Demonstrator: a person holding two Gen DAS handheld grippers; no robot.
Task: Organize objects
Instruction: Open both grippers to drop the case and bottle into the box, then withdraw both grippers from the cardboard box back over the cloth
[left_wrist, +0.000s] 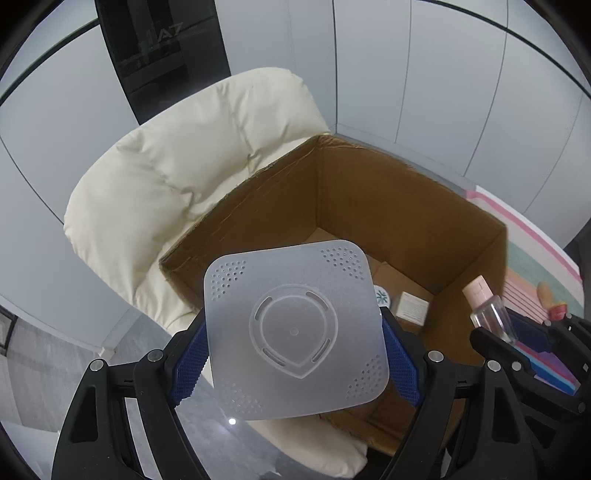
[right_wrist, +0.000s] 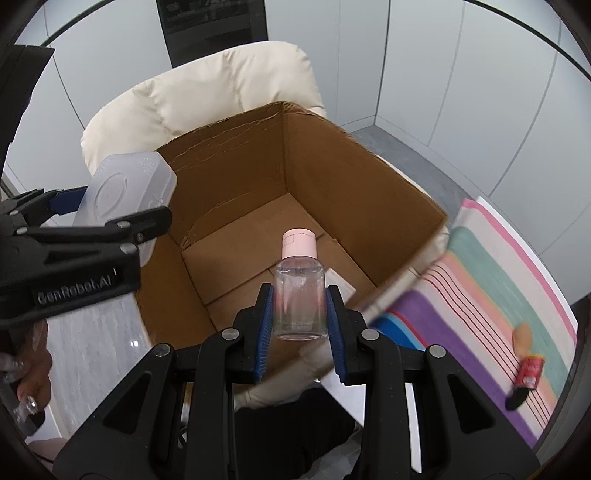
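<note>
With our left gripper (left_wrist: 293, 354) fingers clamping the plastic lid (left_wrist: 295, 332) and right gripper (right_wrist: 300, 314) fingers pinching the bottle (right_wrist: 300, 295), we should lower both into the box (right_wrist: 332, 177) ahead before releasing

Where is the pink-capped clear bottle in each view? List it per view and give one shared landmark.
Left wrist view: the bottle sits at the right edge, held in the right gripper.
Right wrist view: the bottle is at centre, clamped between the blue pads.
Shared landmark: the open cardboard box on the cream cushion.
</note>
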